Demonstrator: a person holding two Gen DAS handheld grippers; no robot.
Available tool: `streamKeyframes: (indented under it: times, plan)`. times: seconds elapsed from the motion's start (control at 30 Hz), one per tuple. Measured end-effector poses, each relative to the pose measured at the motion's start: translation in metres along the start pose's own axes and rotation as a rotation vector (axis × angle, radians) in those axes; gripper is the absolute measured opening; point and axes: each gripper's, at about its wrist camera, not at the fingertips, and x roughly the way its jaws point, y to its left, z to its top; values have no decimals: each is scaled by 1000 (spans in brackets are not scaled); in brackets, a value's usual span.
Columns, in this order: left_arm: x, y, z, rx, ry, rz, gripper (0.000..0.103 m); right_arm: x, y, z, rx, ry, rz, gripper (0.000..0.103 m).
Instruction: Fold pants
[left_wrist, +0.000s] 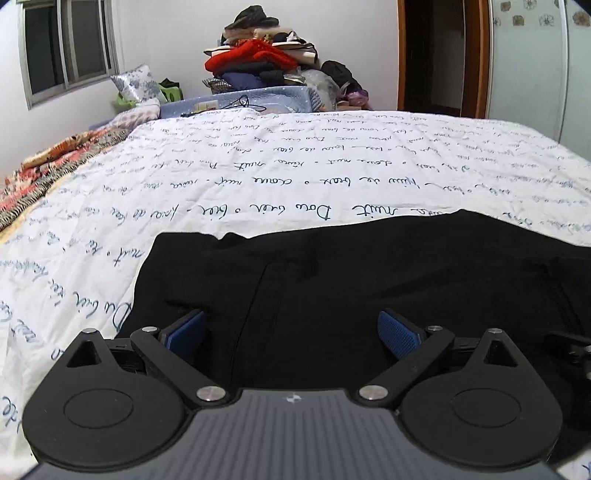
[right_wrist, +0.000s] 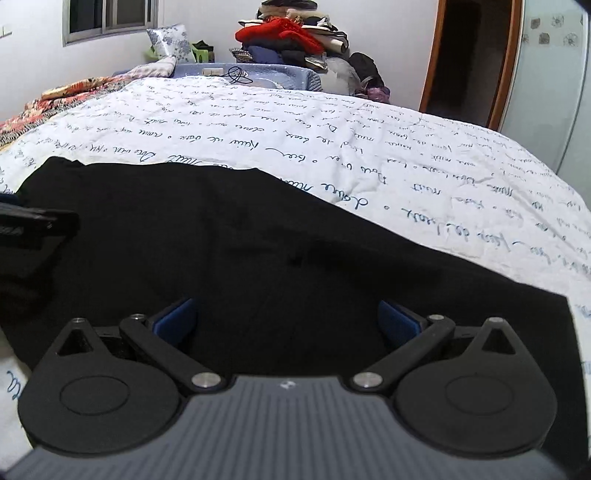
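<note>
Black pants (left_wrist: 332, 266) lie flat on a white bedspread with blue handwriting (left_wrist: 295, 155). My left gripper (left_wrist: 291, 328) is open, its blue pads (left_wrist: 186, 328) wide apart just above the pants near their left end. The pants also show in the right wrist view (right_wrist: 221, 229), spread across the bedspread (right_wrist: 369, 147). My right gripper (right_wrist: 286, 317) is open over the pants' near edge, nothing between its pads (right_wrist: 397, 319). Part of the other gripper shows at each view's edge (right_wrist: 33, 221).
A pile of clothes with a red garment (left_wrist: 255, 55) stands beyond the bed's far end, on a blue box (left_wrist: 236, 99). A patterned blanket (left_wrist: 48, 166) lies along the bed's left side. A doorway (left_wrist: 436, 55) and a window (left_wrist: 66, 40) are behind.
</note>
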Motion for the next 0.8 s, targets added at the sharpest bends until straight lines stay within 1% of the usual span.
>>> streamKeyframes:
  times: [0.1, 0.2, 0.27, 0.37, 0.43, 0.73, 0.8]
  plan:
    - [3, -5, 0, 22, -3, 19, 101, -9, -3, -1, 15, -26, -17, 103]
    - [4, -5, -1, 31, -4, 26, 101, -12, -5, -1, 12, -42, -67, 103]
    - [4, -5, -1, 25, -3, 24, 102, -11, -7, -2, 19, -38, -88, 103]
    - [4, -6, -1, 26, -2, 27, 102, -1, -13, -6, 44, -3, -70, 103]
    - [2, -7, -2, 28, -2, 29, 102, -2, -14, -9, 46, -16, -71, 103]
    - [-1, -6, -4, 21, 3, 25, 102, -2, -11, -13, 49, -22, -78, 103]
    - [-3, -7, -4, 12, 10, 14, 102, -1, -8, -15, 39, -29, -86, 103]
